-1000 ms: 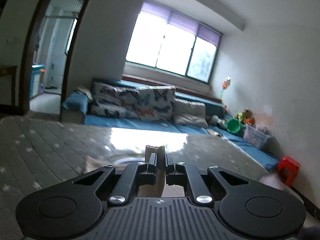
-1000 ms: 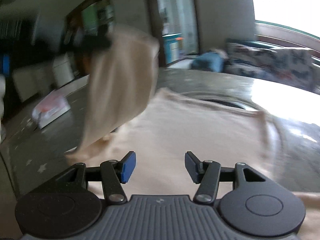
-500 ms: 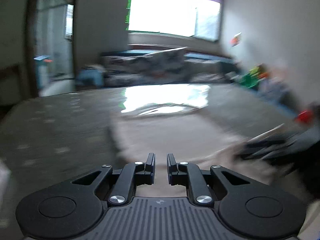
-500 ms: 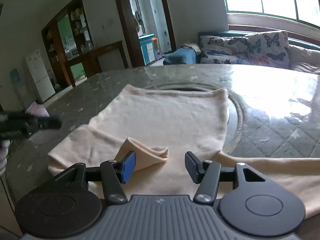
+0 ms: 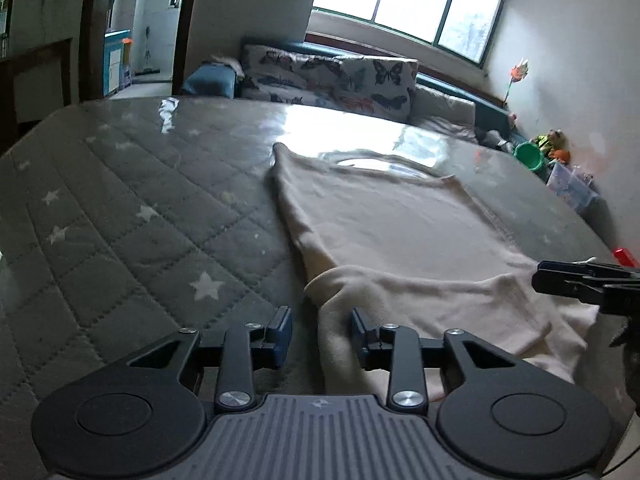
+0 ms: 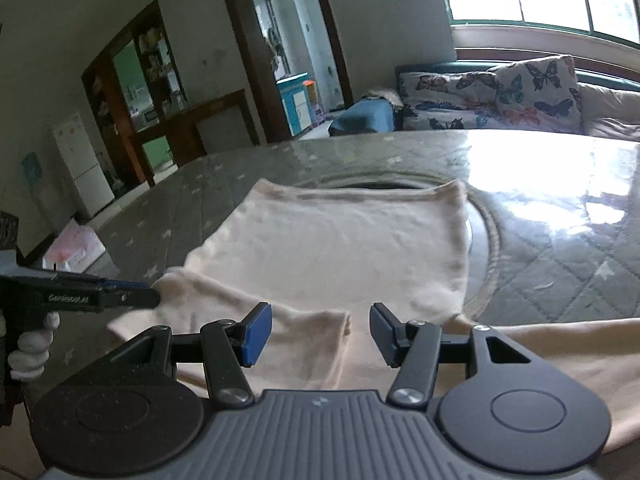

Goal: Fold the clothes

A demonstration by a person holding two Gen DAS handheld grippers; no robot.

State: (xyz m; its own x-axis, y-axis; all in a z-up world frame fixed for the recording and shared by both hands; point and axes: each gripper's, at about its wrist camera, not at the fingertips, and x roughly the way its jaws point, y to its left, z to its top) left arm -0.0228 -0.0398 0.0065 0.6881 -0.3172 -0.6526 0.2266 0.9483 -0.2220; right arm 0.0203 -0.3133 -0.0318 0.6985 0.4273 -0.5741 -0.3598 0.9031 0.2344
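— What's the biggest thing in front of you?

— A bench [image 5: 120,208] under a grey quilted cover with white stars, glossy where the window light hits it. Behind it there's a sofa with butterfly cushions [image 5: 332,76].

— And the clothes?

— One cream garment [image 6: 344,248] is spread flat on the bench, its far edge near a round ring in the cover. The near part is folded over on itself, and a sleeve runs off to the right.

— The left tongs [image 5: 320,334]?

— Low over the garment's near left edge, jaws opening, a narrow gap. Cloth lies beneath the gap, but the pads aren't pressing on it.

— The right tongs [image 6: 320,334]?

— Jaws standing moderately wide, gripping nothing, hanging just above the folded flap.

— Anything smaller?

— A white-gloved hand [image 6: 30,346] on the left tool's handle.
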